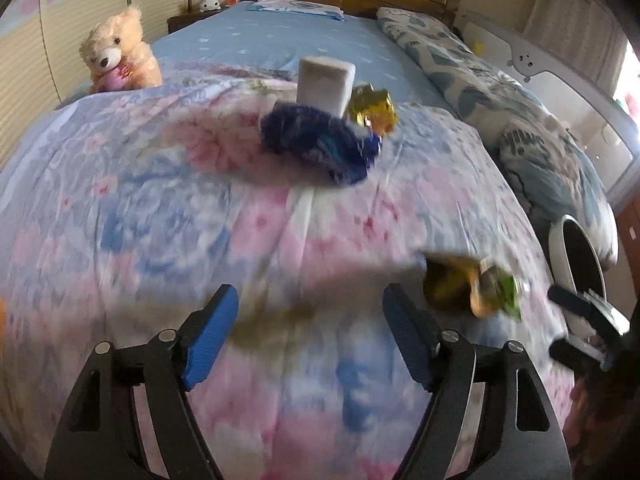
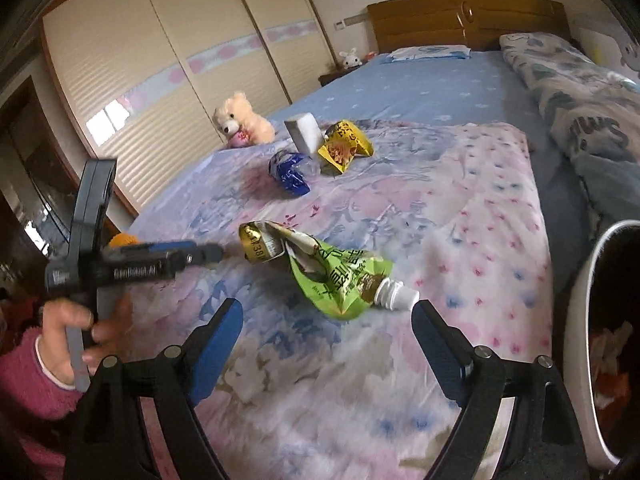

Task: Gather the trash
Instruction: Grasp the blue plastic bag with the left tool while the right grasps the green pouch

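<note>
A crumpled green and gold drink pouch (image 2: 332,276) with a white spout lies on the flowered quilt (image 2: 460,208). My right gripper (image 2: 328,312) stands open just short of it, pads touching nothing. The pouch (image 1: 472,292) also shows to the right of my open, empty left gripper (image 1: 310,300). Farther up the bed lie a blue wrapper (image 1: 320,144), a yellow wrapper (image 1: 374,110) and a white box (image 1: 326,84). In the right wrist view the left gripper (image 2: 212,255), held by a hand in a pink sleeve, points at the pouch's gold end. The right gripper (image 1: 558,322) sits at the left wrist view's right edge.
A white bin (image 2: 580,300) with a dark inside stands at the bed's right side, with some trash in it. A teddy bear (image 1: 120,52) sits at the quilt's far left. A rolled patterned duvet (image 1: 520,128) runs along the right. A wardrobe (image 2: 160,92) lines the left wall.
</note>
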Available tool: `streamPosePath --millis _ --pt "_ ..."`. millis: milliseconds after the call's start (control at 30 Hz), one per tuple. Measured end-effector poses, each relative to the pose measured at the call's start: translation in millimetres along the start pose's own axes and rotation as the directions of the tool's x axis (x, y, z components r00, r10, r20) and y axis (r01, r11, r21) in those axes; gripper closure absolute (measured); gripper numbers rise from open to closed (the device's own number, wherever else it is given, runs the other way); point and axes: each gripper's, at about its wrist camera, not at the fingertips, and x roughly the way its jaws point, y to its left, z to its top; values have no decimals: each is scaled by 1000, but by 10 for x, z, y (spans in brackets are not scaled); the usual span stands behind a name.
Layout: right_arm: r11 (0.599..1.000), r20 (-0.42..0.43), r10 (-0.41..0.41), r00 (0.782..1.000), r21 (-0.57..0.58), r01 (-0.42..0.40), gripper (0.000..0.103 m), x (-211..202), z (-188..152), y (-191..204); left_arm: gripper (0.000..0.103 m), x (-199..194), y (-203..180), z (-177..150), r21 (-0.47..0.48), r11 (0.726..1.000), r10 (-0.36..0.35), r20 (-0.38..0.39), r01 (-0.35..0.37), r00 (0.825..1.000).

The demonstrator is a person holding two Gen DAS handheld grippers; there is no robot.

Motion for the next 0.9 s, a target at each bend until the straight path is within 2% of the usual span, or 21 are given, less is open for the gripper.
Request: streamPosePath --millis 267,333,367,400,433,467,500,567,600,667,733,800,900 --pt "994 -40 1 999 -113 -6 15 239 189 57 24 353 -173 553 32 999 -16 26 15 1000" --pt "990 -47 0 999 -140 -6 15 313 240 84 25 466 -207 620 41 999 7 25 -8 1000" --pt "988 -54 -19 998 -154 11 15 360 263 97 33 499 -208 634 44 999 3 27 -4 1000" --pt "986 -62 -28 998 -165 17 15 406 280 103 52 519 -216 642 47 999 -3 28 2 1000" --pt "986 -66 -21 998 -167 10 15 437 289 104 63 568 -215 654 51 998 -20 14 19 1000" --pt "987 -69 -12 998 -163 0 15 464 294 97 87 597 -207 665 48 998 -38 1 37 999" --pt "988 -75 -8 997 -152 -3 16 503 300 84 91 626 -179 661 36 997 -61 -14 62 998" --pt "990 -87 -7 996 -139 -5 17 547 297 74 91 589 -146 637 35 998 -61 -1 61 998" --pt "991 -94 -9 996 -134 -4 20 569 291 74 91 568 -148 626 41 997 -58 3 58 998" --pt "992 -105 -23 994 -124 10 43 583 277 81 92 488 -120 578 48 996 -70 9 69 998" --pt "995 -93 -17 996 -102 7 59 546 268 88 92 400 -107 516 56 995 -84 11 83 996" --pt "996 -82 -9 997 -89 2 70 489 266 123 92 263 -84 403 84 991 -101 8 100 995" --pt "997 -62 -21 998 -75 17 75 370 265 187 92 61 -32 241 127 979 -159 -3 159 987"
